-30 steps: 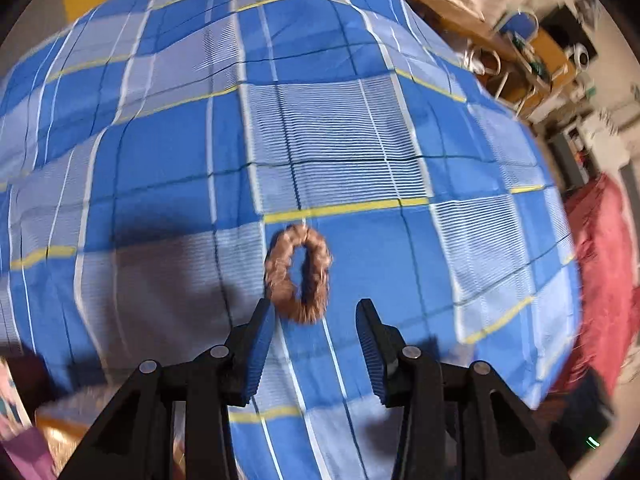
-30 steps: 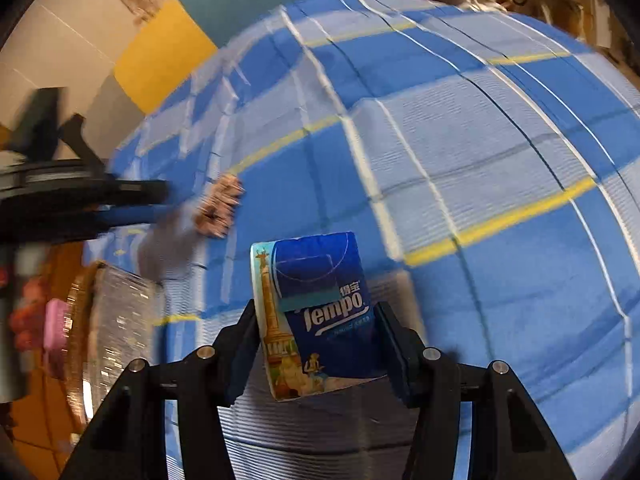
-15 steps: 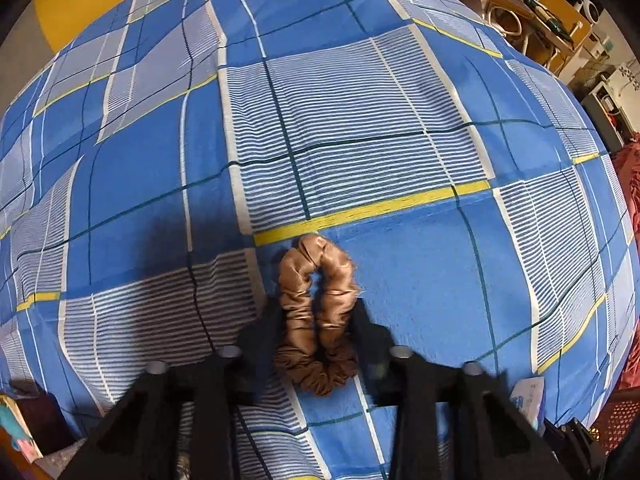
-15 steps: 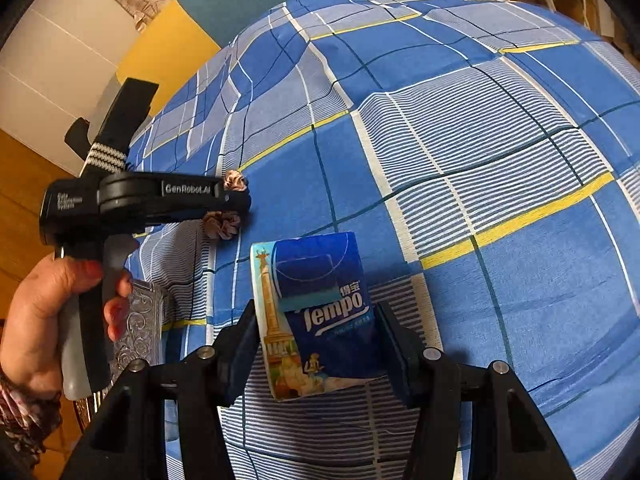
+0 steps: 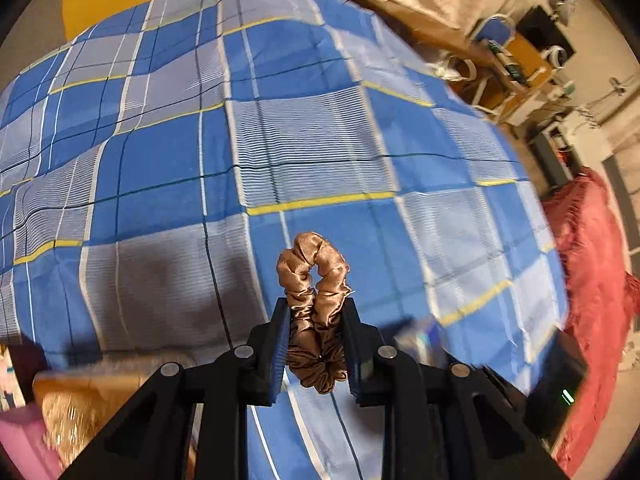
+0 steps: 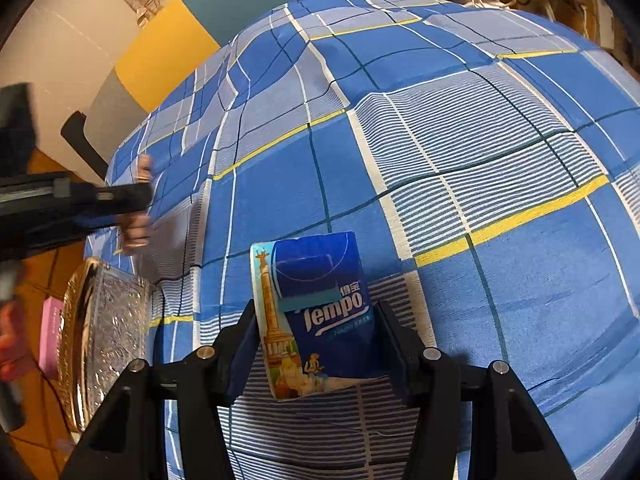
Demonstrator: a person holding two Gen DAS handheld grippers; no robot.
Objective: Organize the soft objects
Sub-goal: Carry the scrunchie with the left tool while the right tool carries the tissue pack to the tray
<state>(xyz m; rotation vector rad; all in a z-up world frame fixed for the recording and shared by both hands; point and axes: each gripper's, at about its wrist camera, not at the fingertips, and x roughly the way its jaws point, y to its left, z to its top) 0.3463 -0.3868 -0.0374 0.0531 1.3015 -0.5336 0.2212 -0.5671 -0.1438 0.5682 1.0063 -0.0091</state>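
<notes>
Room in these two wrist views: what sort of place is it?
Probably a bedroom in a home. A blue plaid bedsheet covers a soft bed, a cluttered wooden desk stands beyond it, and a red fringed blanket hangs beside it.

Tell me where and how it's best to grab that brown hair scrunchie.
Across both strands of the flattened scrunchie, near one end, coming from above. It is soft and squashes into a narrow loop, as the left gripper now pinches it, its jaws having just closed on it.
</notes>
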